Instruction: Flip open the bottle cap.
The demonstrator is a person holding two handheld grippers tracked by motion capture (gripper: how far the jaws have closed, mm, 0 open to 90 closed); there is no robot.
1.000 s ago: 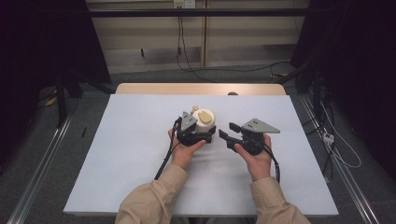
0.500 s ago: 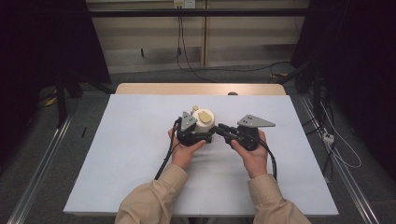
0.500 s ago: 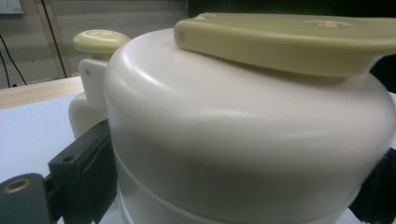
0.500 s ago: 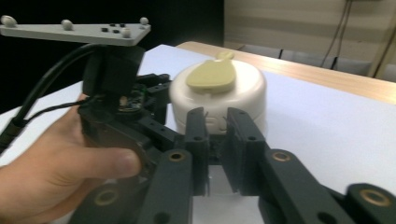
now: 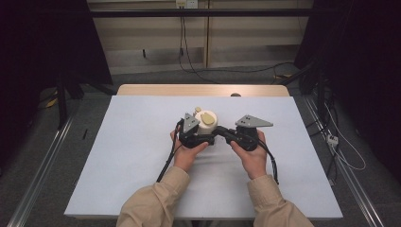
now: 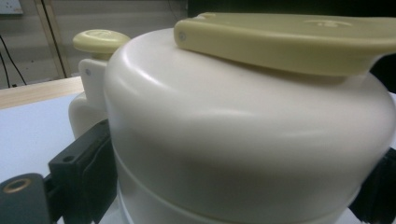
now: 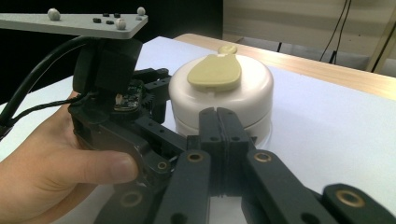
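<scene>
The cream pot (image 5: 207,124), near the middle of the surface (image 5: 127,156), is clamped low on its sides by the left tool (image 5: 201,137); the right tool (image 7: 217,122), jaws shut and empty, is just beside the pot; judged rigid, smooth, slippery, so the lower body is favoured over the hinged lid tab (image 7: 215,72).

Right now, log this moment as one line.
left gripper: shut on cream container | right gripper: shut, empty, beside container | table

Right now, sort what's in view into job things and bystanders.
Job:
- cream container with its yellowish lid flap
- left gripper, clamped round it
- right gripper, shut beside it

Bystanders:
- table
- floor cables
</scene>
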